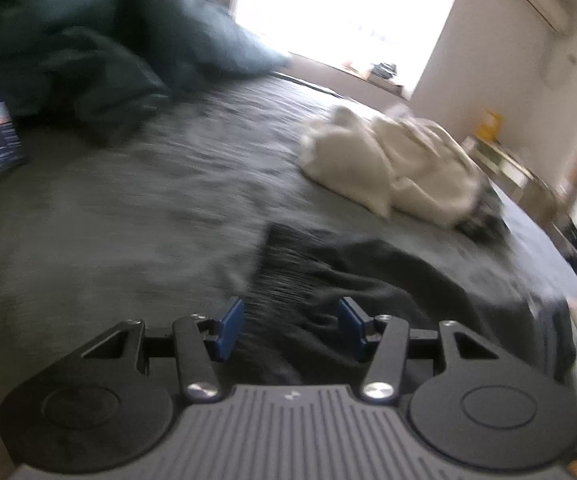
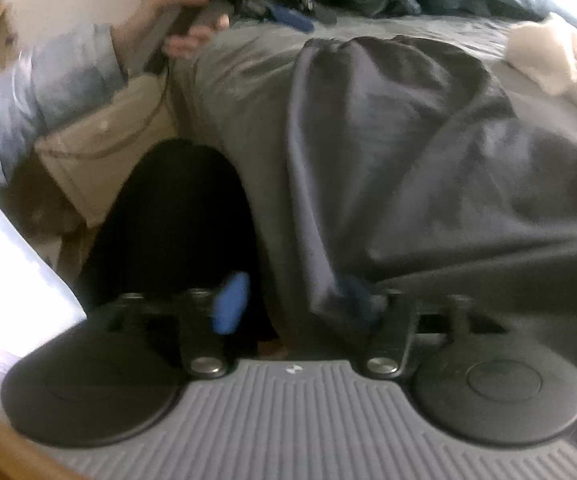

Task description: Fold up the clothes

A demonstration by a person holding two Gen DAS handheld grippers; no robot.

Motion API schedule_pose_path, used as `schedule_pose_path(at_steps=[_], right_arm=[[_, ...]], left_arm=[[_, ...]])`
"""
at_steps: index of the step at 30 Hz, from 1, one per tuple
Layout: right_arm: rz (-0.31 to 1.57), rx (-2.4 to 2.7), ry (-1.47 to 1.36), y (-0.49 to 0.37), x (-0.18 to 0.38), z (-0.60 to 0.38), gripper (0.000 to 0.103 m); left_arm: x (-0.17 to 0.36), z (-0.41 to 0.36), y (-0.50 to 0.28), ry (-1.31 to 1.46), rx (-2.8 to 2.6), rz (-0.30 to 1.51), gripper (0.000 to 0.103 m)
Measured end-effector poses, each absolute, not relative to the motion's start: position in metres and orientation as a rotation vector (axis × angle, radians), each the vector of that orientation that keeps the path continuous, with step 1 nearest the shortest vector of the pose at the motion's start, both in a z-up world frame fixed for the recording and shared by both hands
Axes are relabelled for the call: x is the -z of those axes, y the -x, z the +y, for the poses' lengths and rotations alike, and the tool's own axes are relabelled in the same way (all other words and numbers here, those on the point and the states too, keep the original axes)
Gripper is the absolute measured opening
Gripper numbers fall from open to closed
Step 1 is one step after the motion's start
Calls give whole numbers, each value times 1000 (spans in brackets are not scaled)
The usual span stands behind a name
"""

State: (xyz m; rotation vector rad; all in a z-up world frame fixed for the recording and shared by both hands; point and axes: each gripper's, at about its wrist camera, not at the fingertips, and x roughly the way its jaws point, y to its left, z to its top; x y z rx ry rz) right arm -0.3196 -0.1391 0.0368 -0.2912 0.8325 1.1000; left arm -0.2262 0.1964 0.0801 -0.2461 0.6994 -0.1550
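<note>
A home bedroom: a wide bed under a grey sheet, a rumpled dark duvet at its far corner, loose clothes near its right edge, a bright window and a wall air conditioner.

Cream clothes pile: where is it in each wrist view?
Left wrist: cream clothes pile lies right of centre, on the grey bedcover.
Right wrist: cream clothes pile sits at the upper right edge, partly cut off.
Shared landmark: the dark garment spread nearer each camera.

One dark garment, one cream garment, two grippers.
</note>
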Motion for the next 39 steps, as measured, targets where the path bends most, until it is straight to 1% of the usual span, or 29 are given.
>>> schedule_pose_path(at_steps=[2, 5, 7, 8, 9, 10, 12, 15, 19, 21, 24, 28, 29, 32, 33, 34, 35, 36, 37, 38, 39], right_arm=[[839, -1079, 230, 328, -30, -148, 69], [838, -1025, 160, 343, -22, -161, 69], [820, -992, 64, 353, -25, -183, 69], [810, -974, 13, 357, -27, -195, 71], [799, -950, -56, 361, -29, -212, 74], [794, -922, -114, 363, -30, -227, 80], [769, -859, -238, 367, -34, -261, 80], [684, -730, -324, 362, -40, -299, 80], [602, -576, -336, 339, -42, -324, 81], [621, -571, -368, 329, -36, -326, 80], [659, -596, -391, 333, -20, -323, 76], [667, -619, -374, 356, -5, -316, 76], [661, -621, -376, 361, -3, -315, 76], [654, -613, -395, 371, 5, -315, 75], [656, -605, -411, 371, 8, -316, 72], [655, -601, -434, 371, 11, -317, 59], [656, -597, -455, 370, 13, -317, 39], [660, -599, -467, 370, 14, -318, 28], [646, -603, -466, 372, 12, -319, 13], [632, -607, -466, 374, 10, -320, 8], [615, -613, -465, 376, 8, -321, 7]], left_arm=[[-66, 181, 215, 163, 114, 751, 53], [-53, 173, 208, 77, 59, 792, 60], [-61, 172, 212, 71, 33, 786, 60], [-68, 169, 215, 51, 16, 769, 60], [-75, 166, 217, 31, 0, 752, 58], [-82, 160, 220, -2, -20, 730, 58], [-97, 144, 226, -97, -58, 677, 58], [-118, 112, 232, -116, 14, 641, 58], [-132, 42, 226, -48, 277, 700, 58], [-137, 1, 220, -23, 406, 732, 58], [-142, -64, 200, -58, 544, 779, 60], [-133, -148, 166, -277, 620, 776, 67], [-129, -170, 159, -346, 630, 775, 71], [-113, -219, 135, -497, 632, 801, 71], [-106, -232, 130, -540, 620, 814, 64], [-98, -243, 125, -591, 606, 825, 54], [-90, -250, 124, -647, 587, 830, 25], [-85, -256, 125, -697, 562, 827, 3], [-81, -260, 126, -733, 547, 818, 4], [-81, -261, 130, -741, 548, 802, 3], [-83, -260, 135, -738, 556, 787, 3]])
